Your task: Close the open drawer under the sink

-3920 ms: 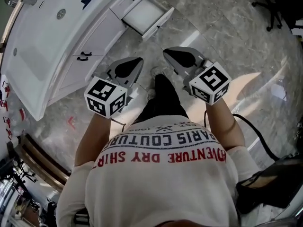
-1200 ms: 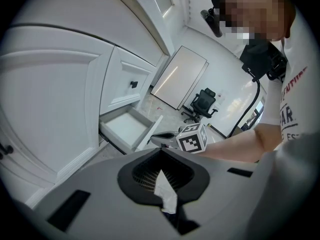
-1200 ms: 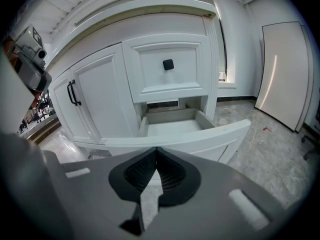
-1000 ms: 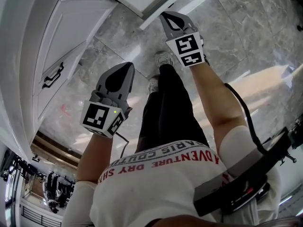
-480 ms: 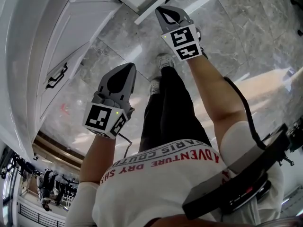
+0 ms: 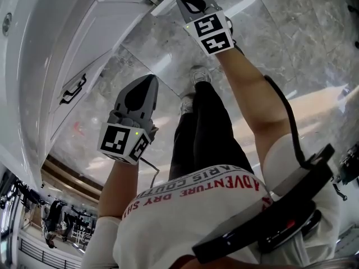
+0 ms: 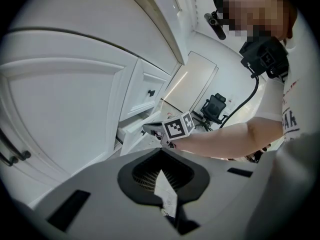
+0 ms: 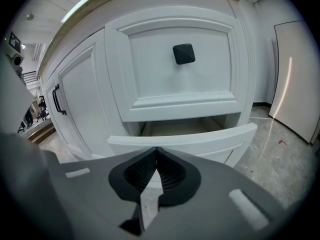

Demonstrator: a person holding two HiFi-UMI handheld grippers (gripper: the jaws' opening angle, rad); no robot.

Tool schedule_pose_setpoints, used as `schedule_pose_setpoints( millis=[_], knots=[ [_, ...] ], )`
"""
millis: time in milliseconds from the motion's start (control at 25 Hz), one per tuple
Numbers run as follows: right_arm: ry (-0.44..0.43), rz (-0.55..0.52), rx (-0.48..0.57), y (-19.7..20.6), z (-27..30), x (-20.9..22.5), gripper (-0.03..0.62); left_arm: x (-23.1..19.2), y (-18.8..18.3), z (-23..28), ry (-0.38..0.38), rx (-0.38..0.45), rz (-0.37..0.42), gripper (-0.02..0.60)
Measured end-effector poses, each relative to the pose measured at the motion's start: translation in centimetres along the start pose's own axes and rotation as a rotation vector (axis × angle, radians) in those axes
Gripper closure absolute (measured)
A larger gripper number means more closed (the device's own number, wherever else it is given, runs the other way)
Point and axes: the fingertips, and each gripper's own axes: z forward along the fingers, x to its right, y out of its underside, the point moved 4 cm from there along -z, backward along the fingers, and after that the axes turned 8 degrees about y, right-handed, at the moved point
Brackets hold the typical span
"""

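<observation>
Now right tongs (image 8: 156,150) (closed, empty) sit right at the open drawer (image 8: 210,136); left tongs (image 7: 161,153) closed too.

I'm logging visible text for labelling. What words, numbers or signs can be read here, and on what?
"ADVENTURE": red, upside down, on the back of the person's shirt, head view.
"RIS COUTU": dark line above it on the same shirt, with its ends lost in folds.
"SH": red, at the shirt's left edge, the rest hidden.
Marker cubes: black-and-white patterns only, no words.
Shirt print in the left gripper view: cut off, unreadable.
</observation>
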Motion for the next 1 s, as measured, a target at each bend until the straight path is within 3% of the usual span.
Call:
schedule_pose_setpoints(
  millis=[520, 1000],
  knots=[
    [0.004, -0.049, -0.009, -3.4, 4.6, -0.4, 0.592, -1.3, 0.7, -0.9, -0.021, 0.011, -0.036, 0.58],
    [-0.008, -0.111, -0.041, -3.7, 4.1, -0.5, 0.592, -1.5, -0.1, -1.8, -0.035, 0.029, -0.02, 0.579]
  ],
)
